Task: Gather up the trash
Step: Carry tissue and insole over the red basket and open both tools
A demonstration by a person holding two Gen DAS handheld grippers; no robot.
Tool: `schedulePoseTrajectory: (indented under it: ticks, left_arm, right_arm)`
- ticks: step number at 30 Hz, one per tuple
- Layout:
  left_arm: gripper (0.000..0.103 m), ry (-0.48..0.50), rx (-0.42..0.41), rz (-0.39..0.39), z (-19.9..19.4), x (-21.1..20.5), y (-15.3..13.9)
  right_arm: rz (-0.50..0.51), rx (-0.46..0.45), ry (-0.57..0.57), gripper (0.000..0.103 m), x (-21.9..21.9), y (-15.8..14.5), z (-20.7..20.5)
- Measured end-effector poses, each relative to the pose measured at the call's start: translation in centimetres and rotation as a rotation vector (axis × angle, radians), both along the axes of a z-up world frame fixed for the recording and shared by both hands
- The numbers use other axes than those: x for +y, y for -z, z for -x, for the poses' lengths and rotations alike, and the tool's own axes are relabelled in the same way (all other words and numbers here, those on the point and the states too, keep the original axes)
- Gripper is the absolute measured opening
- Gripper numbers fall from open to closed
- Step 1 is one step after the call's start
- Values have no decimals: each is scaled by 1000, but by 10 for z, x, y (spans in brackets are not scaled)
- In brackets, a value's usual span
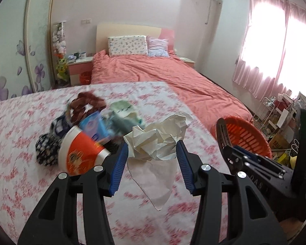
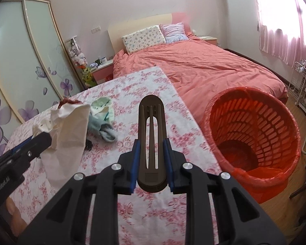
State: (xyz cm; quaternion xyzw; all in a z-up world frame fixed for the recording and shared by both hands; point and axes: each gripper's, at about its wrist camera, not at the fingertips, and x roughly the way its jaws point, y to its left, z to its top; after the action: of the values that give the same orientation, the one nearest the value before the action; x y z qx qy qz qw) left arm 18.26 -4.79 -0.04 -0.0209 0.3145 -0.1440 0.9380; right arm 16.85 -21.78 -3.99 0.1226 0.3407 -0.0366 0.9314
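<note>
Left wrist view, risk: loose sheet hung below crumpled paper (image 1: 159,143); likely to snag on surface (image 1: 20,183) or slip free, judged from light pinch at paper's sides only.
Left wrist view, left hand-held gripper (image 1: 153,155): partly spread, blue pads pinching crumpled paper, lifted clear of floral cloth.
Left wrist view, remaining clutter: orange-and-white cup (image 1: 81,155) on its side, blue packet (image 1: 92,127), brown scrunchie (image 1: 85,104), green cloth (image 1: 124,112), all left on surface just behind paper; cup near enough to be knocked.
Left wrist view, red basket (image 1: 246,136): off surface's right edge, partly hidden by right hand-held gripper (image 1: 222,130).
Right wrist view, risk: dark slotted tool (image 2: 151,140) long and held only near its base; possibly tipped or dropped short of basket, judged from overhang ahead of pads.
Right wrist view, right hand-held gripper (image 2: 151,163): narrowly spread, pads clamped on both sides of slotted tool, above surface.
Right wrist view, basket: lined with red bag, seemingly empty, on floor between surface and bed (image 2: 204,65).
Right wrist view, crossing hazard: left hand-held gripper with paper close at left; collision over basket possible.
</note>
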Motion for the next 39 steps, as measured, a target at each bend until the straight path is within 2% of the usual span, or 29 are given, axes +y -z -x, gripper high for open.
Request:
schedulePoseTrajectory:
  ticks: [9, 18, 28, 39]
  left_arm:
    - [50, 63, -33, 4, -19, -38, -16]
    - [50, 183, -34, 24, -31, -93, -19]
    - [50, 338, 2, 6, -39, -175, -2]
    - [50, 435, 66, -11, -46, -227, 20]
  right_arm:
    - [16, -52, 51, 23, -34, -20, 6]
    - [20, -79, 160, 24, -98, -28, 12]
    - [-10, -55, 268, 23, -170, -8, 14]
    - [-93, -41, 336, 23, -224, 16, 16]
